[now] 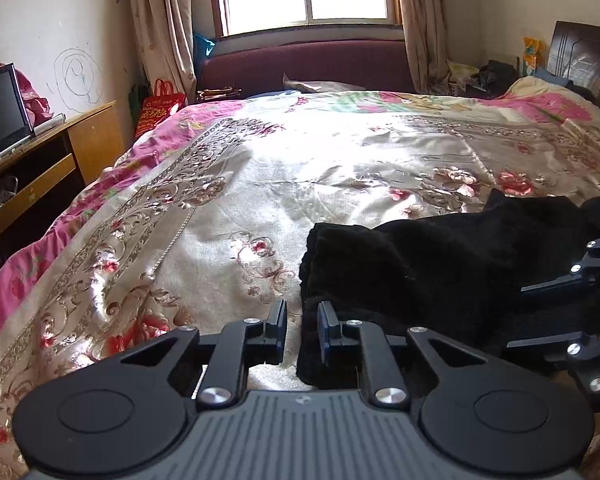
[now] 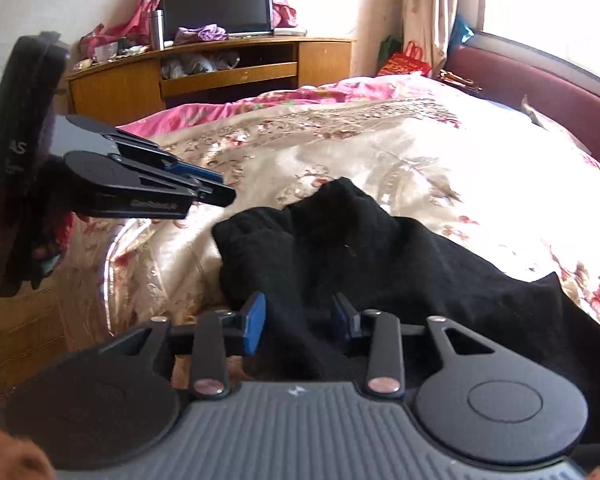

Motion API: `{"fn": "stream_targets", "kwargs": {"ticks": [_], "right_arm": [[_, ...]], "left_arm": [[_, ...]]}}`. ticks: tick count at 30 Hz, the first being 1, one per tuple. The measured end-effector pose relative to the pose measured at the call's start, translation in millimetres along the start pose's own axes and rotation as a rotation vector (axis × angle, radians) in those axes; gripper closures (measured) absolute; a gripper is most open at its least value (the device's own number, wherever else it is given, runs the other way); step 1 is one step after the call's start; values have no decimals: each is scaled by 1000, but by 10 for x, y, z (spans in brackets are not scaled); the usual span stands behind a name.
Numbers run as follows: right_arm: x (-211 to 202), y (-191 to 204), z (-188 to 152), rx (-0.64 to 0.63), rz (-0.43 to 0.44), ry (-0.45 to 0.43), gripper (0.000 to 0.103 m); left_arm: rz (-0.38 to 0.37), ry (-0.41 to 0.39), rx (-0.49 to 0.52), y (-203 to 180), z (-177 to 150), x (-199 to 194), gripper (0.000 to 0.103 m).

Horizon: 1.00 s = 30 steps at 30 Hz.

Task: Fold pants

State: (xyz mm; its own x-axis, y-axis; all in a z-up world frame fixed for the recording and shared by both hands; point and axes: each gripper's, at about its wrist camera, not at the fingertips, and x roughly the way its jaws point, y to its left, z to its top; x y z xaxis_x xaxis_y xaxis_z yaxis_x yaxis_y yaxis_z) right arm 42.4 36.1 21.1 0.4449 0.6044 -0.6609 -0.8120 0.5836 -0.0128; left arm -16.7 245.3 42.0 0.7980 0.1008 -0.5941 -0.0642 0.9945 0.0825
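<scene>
Left wrist view: the left claw (image 1: 302,330) hangs low over the bed (image 1: 228,184), its jaws parted by a narrow gap with nothing pinched; the near edge of the black pants (image 1: 420,264) lies just beside the right-hand pad, probably where a hem is meant to be caught. The pants lie bunched on the quilt at lower right, their long axis running from the near left corner away to the right. The right claw (image 1: 540,316) reaches in from the right over the cloth.

Right wrist view: the right claw (image 2: 300,326) stands moderately open straddling a raised ridge of the pants (image 2: 380,256), pads not pressing. Here the cloth stretches rightward, one rumpled end pointing towards the wooden cabinet (image 2: 220,76). The left claw (image 2: 216,192) hovers clear above the quilt.
</scene>
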Motion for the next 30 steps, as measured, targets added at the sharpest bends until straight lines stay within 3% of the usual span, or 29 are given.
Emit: {"fn": "stream_targets", "kwargs": {"ticks": [3,4,7,13,17,20,24,27,30], "right_arm": [[181,-226,-171,119,40,145,60],[142,-293,-200,164,57,140,60],[-179,-535,-228,271,85,58,60],[-967,-1503,-695,534,-146,-68,58],[-1332,-2378,-1266,767,-399,-45,56],[-1614,-2972,-1703,947,-484,-67,55],[-1829,-3492,-2130,1113,-541,-136,55],[-1833,-3759,-2302,1214,-500,-213,55],[-1767,-3960,-2337,1233,-493,-261,55]], "left_arm": [[-44,100,45,-243,-58,203,61],[-38,145,80,-341,-106,288,61],[5,168,173,-558,-158,327,60],[-104,92,196,-1002,189,128,60],[-255,61,266,-1674,388,280,56],[-371,74,308,-2241,489,512,56],[-465,103,375,-2873,554,729,56],[-497,114,428,-3219,565,811,56],[-506,104,449,-3409,602,863,56]]}}
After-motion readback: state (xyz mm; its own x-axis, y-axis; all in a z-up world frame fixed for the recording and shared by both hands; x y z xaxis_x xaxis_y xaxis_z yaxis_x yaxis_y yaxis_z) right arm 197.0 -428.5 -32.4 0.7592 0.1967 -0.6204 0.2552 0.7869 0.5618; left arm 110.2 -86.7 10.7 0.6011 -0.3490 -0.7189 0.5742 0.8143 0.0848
